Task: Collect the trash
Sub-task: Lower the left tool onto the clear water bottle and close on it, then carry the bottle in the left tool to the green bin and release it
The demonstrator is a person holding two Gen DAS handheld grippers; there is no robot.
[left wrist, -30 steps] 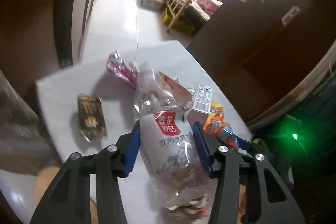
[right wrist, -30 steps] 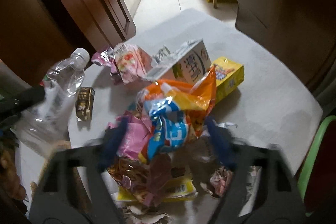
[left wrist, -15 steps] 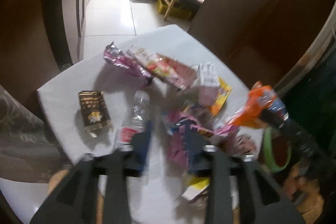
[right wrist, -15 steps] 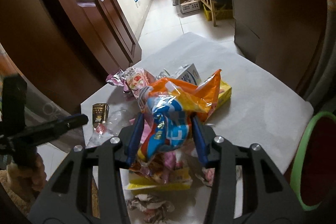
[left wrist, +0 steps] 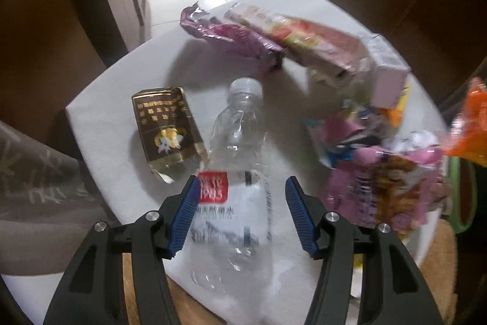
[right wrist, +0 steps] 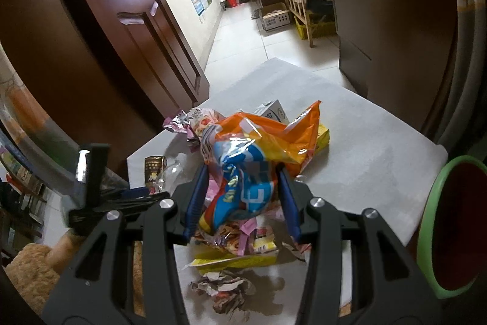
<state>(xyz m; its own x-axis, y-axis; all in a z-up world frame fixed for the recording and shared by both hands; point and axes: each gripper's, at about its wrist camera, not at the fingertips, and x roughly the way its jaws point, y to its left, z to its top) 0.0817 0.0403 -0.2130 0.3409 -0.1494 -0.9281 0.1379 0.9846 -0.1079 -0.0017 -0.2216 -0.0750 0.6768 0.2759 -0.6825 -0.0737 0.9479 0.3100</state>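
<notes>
A clear plastic bottle [left wrist: 237, 142] with a red-and-white label lies on the white-covered table [left wrist: 121, 127]. My left gripper [left wrist: 242, 181] points down over its lower half. Its jaws are opening, the bottle lies between them, and the right pad stands apart from it. My right gripper [right wrist: 242, 169] is shut on an orange and blue snack bag [right wrist: 261, 142], held above the pile of wrappers. That bag shows at the right edge of the left wrist view [left wrist: 468, 127]. A green-rimmed bin [right wrist: 426, 203] stands at the table's right side.
On the table lie a gold-brown packet [left wrist: 166, 124], a purple wrapper [left wrist: 231, 35], a pink snack pack [left wrist: 304, 38], a small carton [left wrist: 386, 72], a yellow box [right wrist: 322, 136] and crumpled paper [right wrist: 225, 288]. A brown door [right wrist: 121, 35] stands to the left, tiled floor beyond.
The left gripper came down with the bottle, which now lies on the table, and its jaws have spread. The right gripper has lifted the snack bag up off the pile.
</notes>
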